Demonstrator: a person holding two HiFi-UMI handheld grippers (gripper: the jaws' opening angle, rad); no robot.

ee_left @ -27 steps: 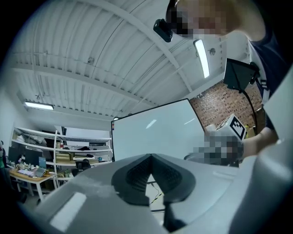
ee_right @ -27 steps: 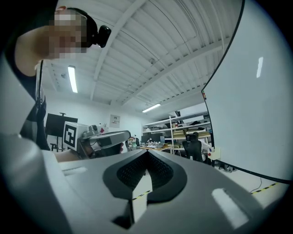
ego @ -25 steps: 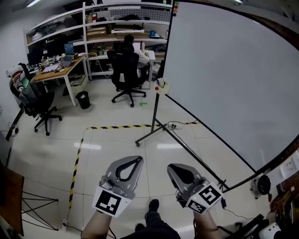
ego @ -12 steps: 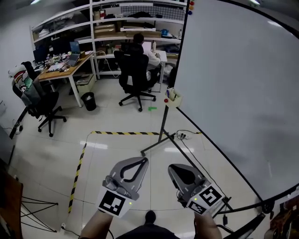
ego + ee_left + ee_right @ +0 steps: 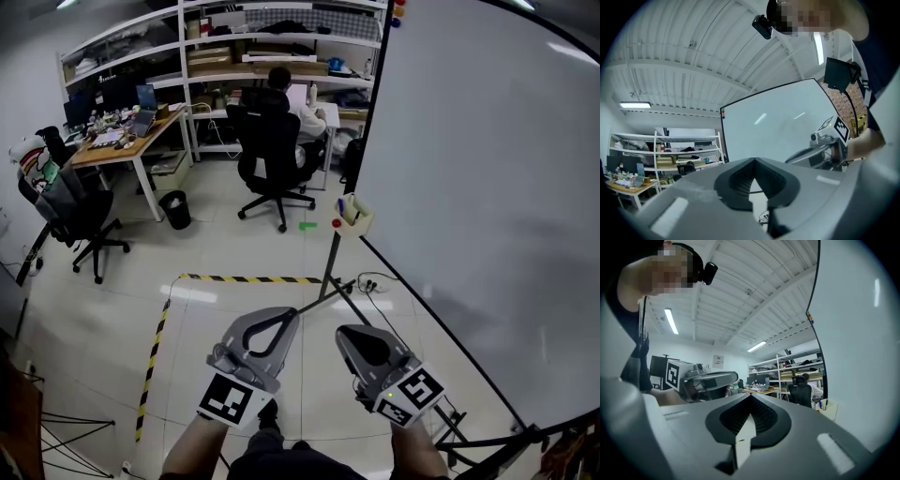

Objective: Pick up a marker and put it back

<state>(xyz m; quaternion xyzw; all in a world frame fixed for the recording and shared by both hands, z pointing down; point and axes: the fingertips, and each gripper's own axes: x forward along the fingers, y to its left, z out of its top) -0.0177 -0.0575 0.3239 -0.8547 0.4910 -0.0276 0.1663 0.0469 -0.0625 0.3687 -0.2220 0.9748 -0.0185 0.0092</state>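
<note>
The left gripper [image 5: 285,315] and the right gripper [image 5: 345,334] are held side by side, low in the head view, above the pale tiled floor [image 5: 103,309]. They are near each other but not touching. In the left gripper view the ribbed fingers [image 5: 740,177] are pressed together at the tips with nothing between them. In the right gripper view the fingers [image 5: 765,416] likewise meet at a point and pinch nothing.

The marker [image 5: 340,204] shows as a small blue tip. It stands in a pale holder [image 5: 357,217] that hangs at the left edge of the whiteboard [image 5: 487,187], well apart from both grippers and beyond them. A red dot sits on the side of the holder. Small coloured magnets sit at the board's top left corner. The board is carried on a dark metal stand [image 5: 329,267], whose legs spread over the floor just ahead of the grippers. A cable lies beside the legs.

A strip of yellow-and-black tape [image 5: 248,278] runs across the floor before the stand. It turns at its left end and comes back toward the person.

Farther off, a person [image 5: 281,86] sits with their back turned in a black office chair [image 5: 267,155], facing white shelves [image 5: 234,37] loaded with boxes. To the left is a wooden table [image 5: 122,141] with laptops and clutter on it. A black bin [image 5: 175,208] stands by its near corner, and a second chair [image 5: 73,202] is draped with clothing.
</note>
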